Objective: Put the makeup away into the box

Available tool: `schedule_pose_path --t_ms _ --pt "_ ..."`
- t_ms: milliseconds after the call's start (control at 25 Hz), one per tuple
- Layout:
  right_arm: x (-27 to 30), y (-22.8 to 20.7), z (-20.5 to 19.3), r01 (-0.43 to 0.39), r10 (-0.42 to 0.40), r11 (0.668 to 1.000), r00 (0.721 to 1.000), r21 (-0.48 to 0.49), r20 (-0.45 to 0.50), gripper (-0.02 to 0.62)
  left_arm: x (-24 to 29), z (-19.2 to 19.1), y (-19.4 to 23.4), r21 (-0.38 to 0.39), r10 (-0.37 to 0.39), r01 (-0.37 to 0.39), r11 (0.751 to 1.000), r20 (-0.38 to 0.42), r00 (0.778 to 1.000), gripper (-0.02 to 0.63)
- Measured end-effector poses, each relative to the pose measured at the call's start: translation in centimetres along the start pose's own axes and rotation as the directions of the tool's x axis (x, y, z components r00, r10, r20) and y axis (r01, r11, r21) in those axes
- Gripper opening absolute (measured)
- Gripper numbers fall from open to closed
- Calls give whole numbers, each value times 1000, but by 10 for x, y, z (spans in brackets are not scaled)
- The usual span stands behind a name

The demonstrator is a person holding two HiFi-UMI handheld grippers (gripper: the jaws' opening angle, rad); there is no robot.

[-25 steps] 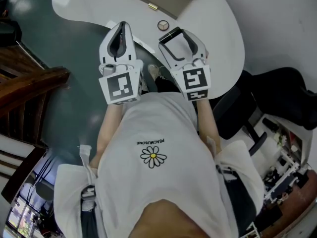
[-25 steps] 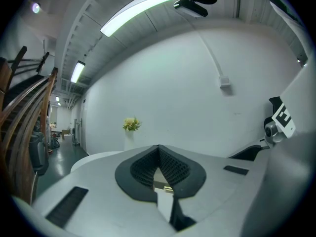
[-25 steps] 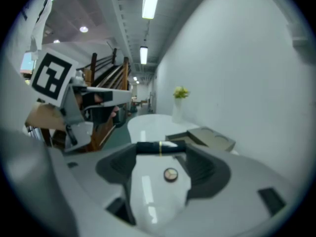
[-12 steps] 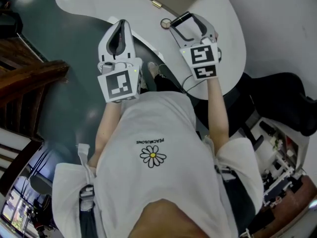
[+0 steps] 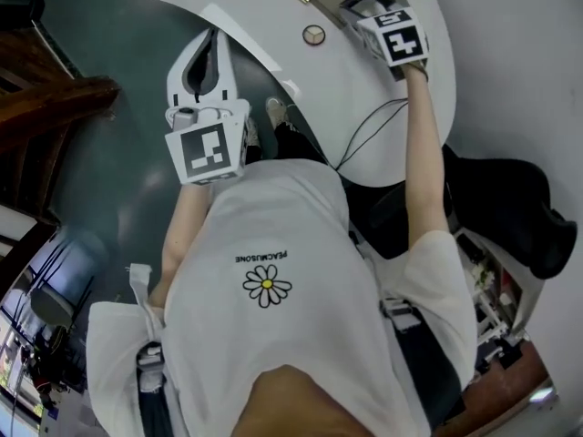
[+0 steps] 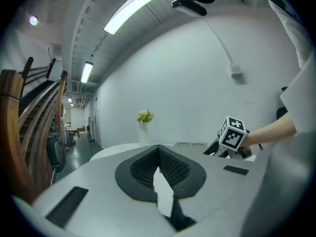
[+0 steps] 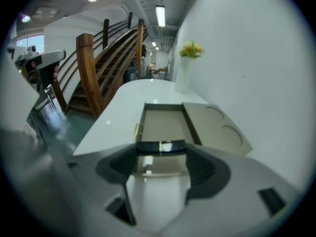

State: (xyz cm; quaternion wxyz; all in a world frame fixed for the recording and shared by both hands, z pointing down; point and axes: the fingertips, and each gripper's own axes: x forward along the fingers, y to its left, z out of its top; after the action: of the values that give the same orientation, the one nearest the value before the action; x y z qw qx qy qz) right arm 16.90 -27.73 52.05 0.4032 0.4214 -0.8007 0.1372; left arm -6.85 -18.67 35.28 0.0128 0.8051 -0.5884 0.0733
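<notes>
Right arm: stretched out straight from the shoulder, bare forearm crossing the white tabletop [image 5: 364,89] from its near edge toward its far edge.
Right gripper [image 5: 363,3]: jaws narrow, clamped on a slim dark makeup piece [image 7: 160,147] with a gold band, held crosswise at the tips.
Task's thing: the makeup piece hangs just short of the near rim of the box [image 7: 165,120], above the tabletop's far part.
Box: open, beige, flat on the table near the far edge; its lid [image 7: 217,127], with two round recesses, lies folded out on the side toward the wall.
Left arm: bent, drawn in close to the chest.
Left gripper [image 6: 159,152]: jaws pressed together with nothing between them, tips at the tabletop's near edge, pointing away from the body.
Round compact [image 5: 313,35]: alone on the tabletop, between the two grippers, near the box.
Cable [image 5: 364,135]: thin, black, trailing over the tabletop beside the right forearm to the near edge.
Edges: the near edge curves inward in front of the person; the wall runs close along the tabletop's right edge.
Room: bare white surface lies between the compact and the near edge; a vase of flowers [image 7: 190,51] stands at the far end.
</notes>
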Motion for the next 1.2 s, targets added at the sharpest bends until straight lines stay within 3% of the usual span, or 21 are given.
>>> schedule_pose_path --t_ms 160,320,640,1200 --pt "32 -3 -14 -95 100 992 993 87 -55 316 -3 -7 4 2 30 -30 1000 -49 998 20" --pt "51 -4 -21 -103 115 987 989 127 -91 316 -2 -11 9 13 49 -48 999 -60 997 20" --pt "62 1 -31 -109 115 993 984 53 -135 316 2 -19 13 25 65 -63 998 -90 994 20" --pt "47 0 -13 -127 131 986 991 111 -33 316 1 -14 9 5 46 -46 999 -71 996 20"
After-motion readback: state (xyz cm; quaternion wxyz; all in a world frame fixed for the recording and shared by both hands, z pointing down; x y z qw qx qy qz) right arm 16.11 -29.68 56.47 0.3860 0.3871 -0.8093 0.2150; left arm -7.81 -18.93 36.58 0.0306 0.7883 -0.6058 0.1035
